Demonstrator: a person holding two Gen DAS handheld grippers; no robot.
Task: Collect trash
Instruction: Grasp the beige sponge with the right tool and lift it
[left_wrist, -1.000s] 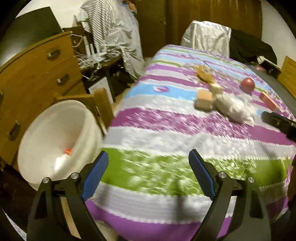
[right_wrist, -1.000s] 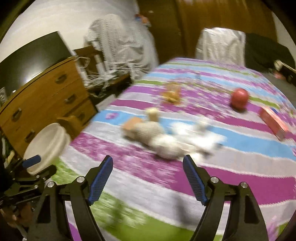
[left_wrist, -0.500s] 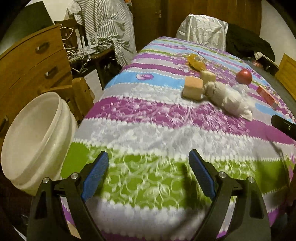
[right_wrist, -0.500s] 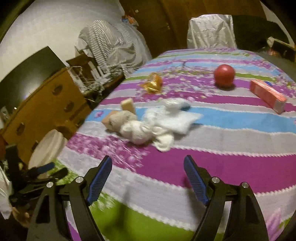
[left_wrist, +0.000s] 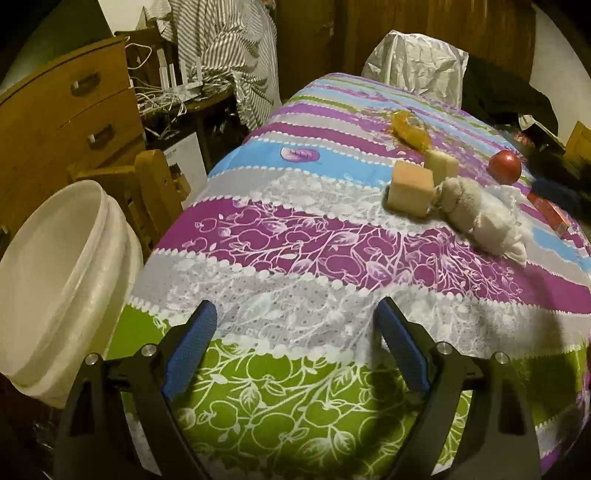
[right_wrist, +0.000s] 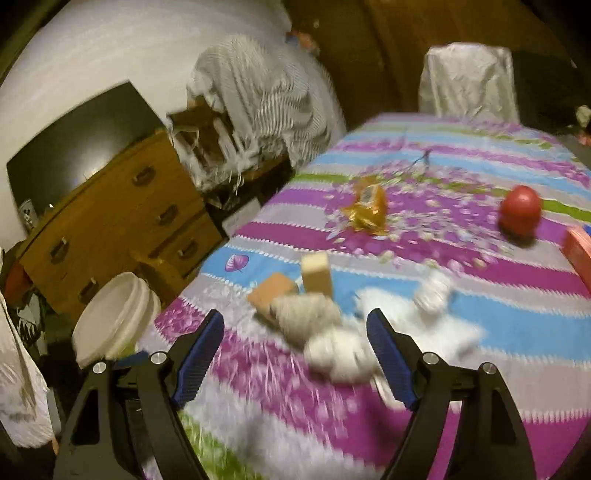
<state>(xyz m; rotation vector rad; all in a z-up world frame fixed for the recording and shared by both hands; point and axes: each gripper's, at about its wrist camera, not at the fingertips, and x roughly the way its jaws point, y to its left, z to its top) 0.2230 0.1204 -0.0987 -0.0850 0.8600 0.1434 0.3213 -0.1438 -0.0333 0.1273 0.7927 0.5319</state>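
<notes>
On the striped tablecloth (left_wrist: 288, 236) lies a heap of crumpled beige and white paper wads (left_wrist: 476, 218) (right_wrist: 328, 332). By it are an orange sponge block (left_wrist: 412, 188) (right_wrist: 273, 290), a cream block (left_wrist: 441, 166) (right_wrist: 316, 273) and a yellow wrapper (left_wrist: 410, 129) (right_wrist: 369, 206). My right gripper (right_wrist: 295, 321) is open just short of the wads, which show blurred between its fingertips. My left gripper (left_wrist: 295, 314) is open and empty over the table's near end. A white bucket (left_wrist: 62, 280) (right_wrist: 114, 317) stands off the table's left edge.
A red ball-like fruit (left_wrist: 505, 166) (right_wrist: 521, 210) and a red box (left_wrist: 550, 214) (right_wrist: 578, 247) lie at the right. A wooden chair (left_wrist: 155, 192) and a chest of drawers (left_wrist: 74, 122) stand left of the table. A covered chair (left_wrist: 417, 62) is at the far end.
My right gripper has swung toward the paper wads, which now sit between its fingertips. My left gripper has sunk nearer the table, and the bucket has slid leftward in its view.
</notes>
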